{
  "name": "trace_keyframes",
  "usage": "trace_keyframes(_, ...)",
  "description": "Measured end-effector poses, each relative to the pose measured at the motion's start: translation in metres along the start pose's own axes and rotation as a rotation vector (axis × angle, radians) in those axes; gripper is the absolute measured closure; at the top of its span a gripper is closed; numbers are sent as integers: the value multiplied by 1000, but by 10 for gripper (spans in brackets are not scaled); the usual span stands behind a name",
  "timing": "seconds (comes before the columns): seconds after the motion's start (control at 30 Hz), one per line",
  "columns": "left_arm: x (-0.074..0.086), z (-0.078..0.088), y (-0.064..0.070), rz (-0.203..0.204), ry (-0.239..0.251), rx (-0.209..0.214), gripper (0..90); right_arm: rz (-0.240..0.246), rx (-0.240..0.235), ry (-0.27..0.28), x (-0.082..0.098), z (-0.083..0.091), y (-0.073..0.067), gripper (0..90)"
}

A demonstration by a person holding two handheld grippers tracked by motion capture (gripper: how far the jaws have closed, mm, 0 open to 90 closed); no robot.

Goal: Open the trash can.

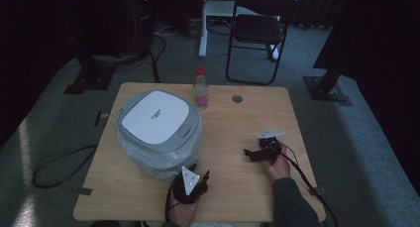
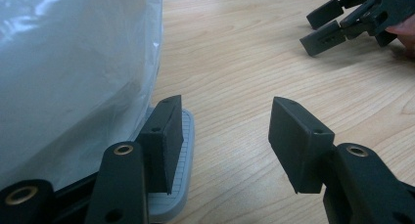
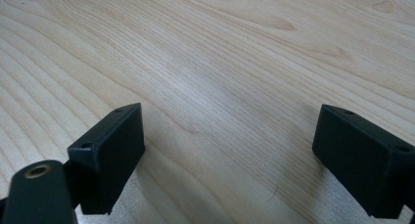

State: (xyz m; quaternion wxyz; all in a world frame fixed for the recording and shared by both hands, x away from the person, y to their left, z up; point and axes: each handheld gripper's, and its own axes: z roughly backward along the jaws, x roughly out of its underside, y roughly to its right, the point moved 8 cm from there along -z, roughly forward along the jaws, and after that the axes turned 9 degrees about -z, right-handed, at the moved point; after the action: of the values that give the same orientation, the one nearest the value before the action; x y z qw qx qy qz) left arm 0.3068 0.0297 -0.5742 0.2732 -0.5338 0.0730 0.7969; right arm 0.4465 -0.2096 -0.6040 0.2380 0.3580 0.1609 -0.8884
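No legible text anywhere. Small dark mark printed on the white lid of the grey appliance near the desk's left edge, too small to read. Bottle label blurred.

Left gripper: black, grey three-cornered plate on top, lower centre.
Right gripper: black, cable trailing lower right.
Jaws: brass-ringed screw holes.
Sleeve: dark grey.

What I can't make out

Left of my left gripper the wrapped cooker runs off the frame, plastic blurring its wall; one pad hides part of its grey foot.
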Motion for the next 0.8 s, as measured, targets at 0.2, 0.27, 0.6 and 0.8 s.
trace_keyframes(0.2,0,1,0,-3,7,-1,469,0,0,0,0,0,0,111)
trace_keyframes(0.27,-1,1,0,-4,7,-4,475,0,0,0,0,0,0,111)
trace_keyframes(0.6,-4,2,1,-29,-32,-34,874,-1,0,0,0,0,0,112)
trace_keyframes(0.8,-4,0,-11,1,-58,-66,900,-3,0,-1,0,0,0,112)
